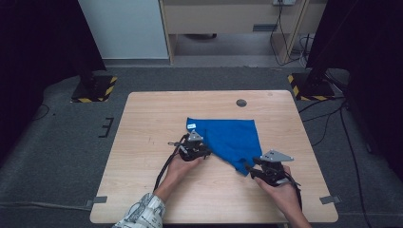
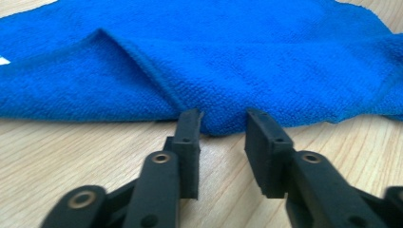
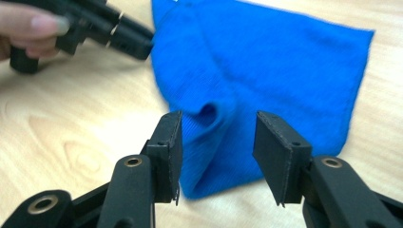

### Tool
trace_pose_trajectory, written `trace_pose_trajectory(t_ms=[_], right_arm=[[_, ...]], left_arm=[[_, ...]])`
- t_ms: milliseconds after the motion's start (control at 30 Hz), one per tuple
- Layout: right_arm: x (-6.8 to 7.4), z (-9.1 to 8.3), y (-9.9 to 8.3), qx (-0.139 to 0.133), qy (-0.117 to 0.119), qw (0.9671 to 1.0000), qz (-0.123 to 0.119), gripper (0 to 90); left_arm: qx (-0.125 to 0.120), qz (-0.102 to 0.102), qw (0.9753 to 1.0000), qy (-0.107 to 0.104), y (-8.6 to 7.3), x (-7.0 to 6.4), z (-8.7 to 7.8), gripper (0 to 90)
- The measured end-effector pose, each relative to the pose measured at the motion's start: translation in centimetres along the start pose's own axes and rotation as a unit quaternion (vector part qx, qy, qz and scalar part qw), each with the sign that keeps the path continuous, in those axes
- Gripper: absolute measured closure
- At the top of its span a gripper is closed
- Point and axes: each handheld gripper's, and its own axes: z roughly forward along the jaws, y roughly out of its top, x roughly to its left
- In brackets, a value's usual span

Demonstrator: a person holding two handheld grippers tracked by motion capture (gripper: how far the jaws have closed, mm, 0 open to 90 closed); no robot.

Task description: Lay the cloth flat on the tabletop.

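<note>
At the near corner of the blue cloth [image 1: 233, 138], folded mid-table, the right gripper [image 3: 217, 142] gapes with the tip between its jaws, while the left gripper [image 2: 222, 124], also spread, noses the cloth's left edge.

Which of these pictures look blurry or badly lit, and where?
High view: even light on the table, dark corners beyond it, all fairly sharp. Left gripper view: the blue cloth shows crisp weave, softer toward the far edge. Right gripper view: the cloth looks smeared, and so does the hand at upper left.
</note>
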Motion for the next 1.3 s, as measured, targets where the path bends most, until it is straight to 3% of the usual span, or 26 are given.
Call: trace_pose_trajectory(t_ms=[233,333,433,633,733,800,900,967,1100,1300], right_arm=[[0.9,0.7,-0.3,0.014,0.009,0.9998,-0.004,51.6],[1.1,1.0,-0.4,0.020,0.011,0.9997,-0.007,52.0],[1.1,1.2,-0.5,0.026,0.011,0.9996,-0.007,52.2],[1.3,1.4,-0.7,0.036,0.011,0.9992,-0.010,45.8],[1.4,1.5,-0.8,0.041,0.009,0.9991,-0.009,41.6],[1.4,1.6,-0.8,0.040,0.008,0.9991,-0.006,38.8],[1.4,1.7,-0.8,0.043,0.009,0.9990,-0.006,35.5],[1.5,1.9,-0.9,0.049,0.012,0.9987,-0.004,34.0],[1.6,2.2,-1.0,0.057,0.018,0.9982,-0.005,34.9],[1.6,2.6,-1.1,0.063,0.019,0.9978,-0.008,45.0]], left_arm=[[0.001,0.000,0.9999,0.010,0.2,0.0,0.3,82.2],[0.001,-0.012,0.9999,0.010,0.3,0.1,0.5,90.0],[0.002,-0.004,0.9999,0.014,0.3,0.0,0.4,90.0],[-0.013,-0.011,0.9998,0.015,0.8,0.1,-0.5,90.0],[-0.013,-0.020,0.9993,0.030,0.7,0.3,-0.7,90.0],[-0.019,-0.031,0.9988,0.033,0.6,0.6,-0.5,77.3],[-0.024,-0.032,0.9986,0.033,0.6,0.5,-0.2,58.8],[-0.014,-0.027,0.9991,0.028,0.6,0.4,0.1,50.3],[-0.006,-0.024,0.9995,0.017,0.5,0.2,0.6,46.2],[-0.005,-0.020,0.9998,0.000,0.5,-0.2,0.7,56.2]])
